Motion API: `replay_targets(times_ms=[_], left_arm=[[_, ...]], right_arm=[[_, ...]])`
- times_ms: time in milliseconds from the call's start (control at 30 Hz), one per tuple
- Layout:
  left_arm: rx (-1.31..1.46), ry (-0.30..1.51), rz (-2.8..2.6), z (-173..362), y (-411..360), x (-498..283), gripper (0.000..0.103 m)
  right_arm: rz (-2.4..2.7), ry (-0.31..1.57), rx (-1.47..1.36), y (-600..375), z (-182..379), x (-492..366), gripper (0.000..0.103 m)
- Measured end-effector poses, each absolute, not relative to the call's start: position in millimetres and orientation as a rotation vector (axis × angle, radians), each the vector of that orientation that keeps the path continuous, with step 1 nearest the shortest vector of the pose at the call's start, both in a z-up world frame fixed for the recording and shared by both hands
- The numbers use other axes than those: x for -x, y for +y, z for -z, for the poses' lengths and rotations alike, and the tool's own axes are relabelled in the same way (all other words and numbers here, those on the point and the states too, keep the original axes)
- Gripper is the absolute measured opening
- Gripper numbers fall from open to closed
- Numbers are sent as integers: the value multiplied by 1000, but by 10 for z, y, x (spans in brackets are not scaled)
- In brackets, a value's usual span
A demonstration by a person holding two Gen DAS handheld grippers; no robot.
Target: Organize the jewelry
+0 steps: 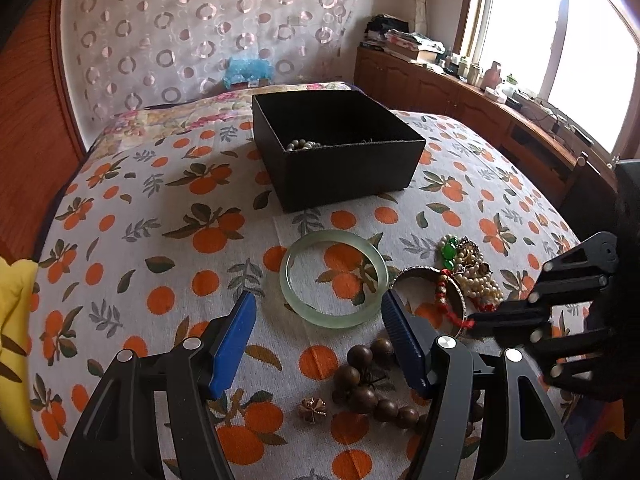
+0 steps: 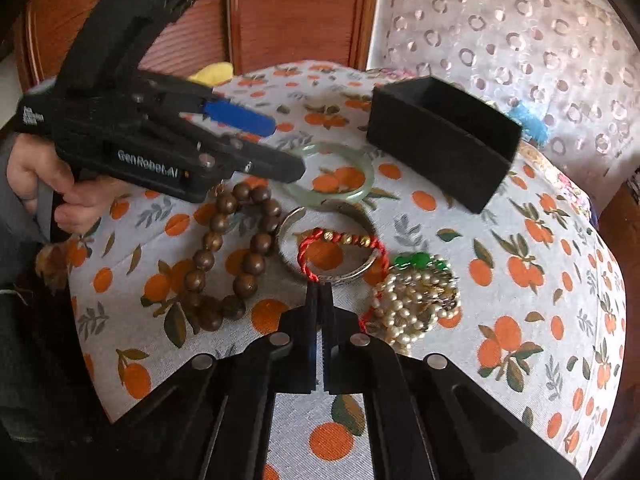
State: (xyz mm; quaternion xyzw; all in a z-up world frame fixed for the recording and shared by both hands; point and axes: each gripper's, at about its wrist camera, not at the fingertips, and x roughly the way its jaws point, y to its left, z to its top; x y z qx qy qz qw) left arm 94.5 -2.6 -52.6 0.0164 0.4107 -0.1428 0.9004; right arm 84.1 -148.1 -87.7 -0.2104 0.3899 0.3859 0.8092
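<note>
Jade bangle just ahead of wide-open left tool, right tool closed, seemingly on red cord bracelet.

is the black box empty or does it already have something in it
Not empty: the left wrist view shows a pale beaded bracelet inside the open black box.

The black box hid most of its contents behind its near wall; only a few pale beads showed at its 9 o'clock corner. The left gripper covered the 9 o'clock arc of the jade bangle and looked motion-blurred. The wooden bead bracelet ran under the gripper finger at 3 o'clock. Items on the windowsill were too small to identify.
</note>
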Motion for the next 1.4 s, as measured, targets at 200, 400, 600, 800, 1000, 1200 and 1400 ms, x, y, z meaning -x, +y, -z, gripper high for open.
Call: replay_targets(times_ms=[200, 400, 600, 800, 1000, 1200, 1400], left_arm=[[-44, 852, 307, 504, -74, -1025, 70], [-8, 899, 315, 559, -114, -1219, 70], [-16, 937, 298, 621, -213, -1373, 70], [-34, 952, 289, 637, -288, -1447, 74], [-86, 957, 267, 655, -353, -1489, 75], [-142, 944, 256, 656, -398, -1474, 68], [-134, 896, 240, 565, -349, -1427, 68]], right_arm=[[-768, 723, 323, -1697, 464, -907, 2], [-725, 661, 294, -1808, 208, -955, 2], [-701, 667, 283, -1863, 227, -978, 2], [-684, 677, 273, -1879, 314, -1024, 2], [-659, 689, 249, -1931, 337, -1117, 2], [-656, 683, 263, -1898, 325, -1122, 2], [-659, 666, 254, -1817, 225, -1293, 2]])
